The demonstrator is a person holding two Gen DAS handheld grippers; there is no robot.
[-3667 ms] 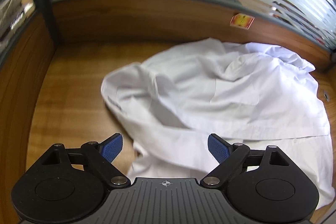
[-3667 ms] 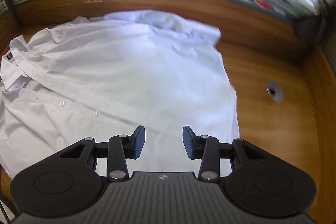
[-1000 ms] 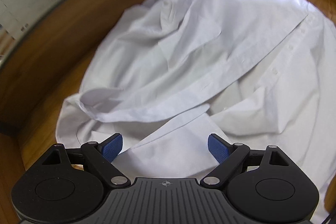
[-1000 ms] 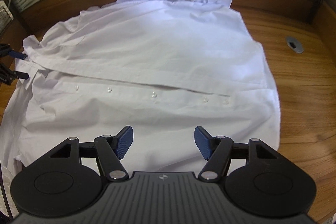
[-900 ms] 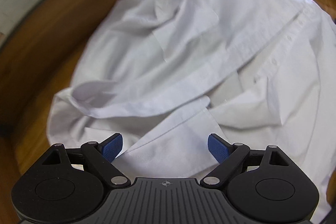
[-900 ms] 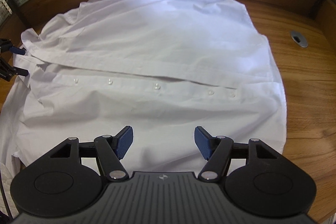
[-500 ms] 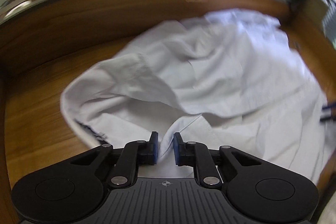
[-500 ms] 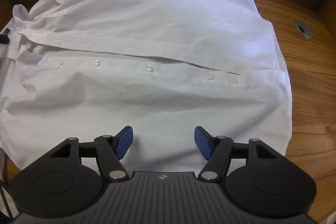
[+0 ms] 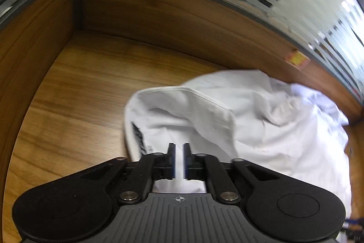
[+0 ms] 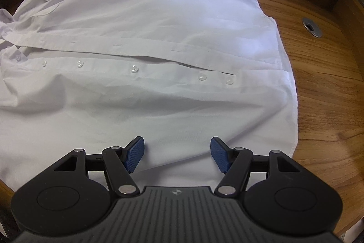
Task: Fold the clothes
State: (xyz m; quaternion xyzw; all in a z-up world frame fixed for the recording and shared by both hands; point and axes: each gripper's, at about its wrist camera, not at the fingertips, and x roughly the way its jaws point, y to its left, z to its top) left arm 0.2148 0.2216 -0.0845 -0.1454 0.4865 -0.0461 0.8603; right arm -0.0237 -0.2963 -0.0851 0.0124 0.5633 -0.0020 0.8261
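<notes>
I find the white shirt (image 10: 145,22) spread across the wooden desk (image 10: 323,83), filling the centre and left of the right wrist frame, its button row (image 10: 134,68) running across mid-frame. My right gripper (image 10: 177,153) hangs over the hem at lower centre, jaws wide apart and empty. My left gripper (image 9: 179,159), jaws narrow and opening slightly, has white shirt cloth pinched between them.

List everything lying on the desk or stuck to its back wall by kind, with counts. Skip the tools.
shirt: 1
sticker: 1
grommet: 1
Total: 3
</notes>
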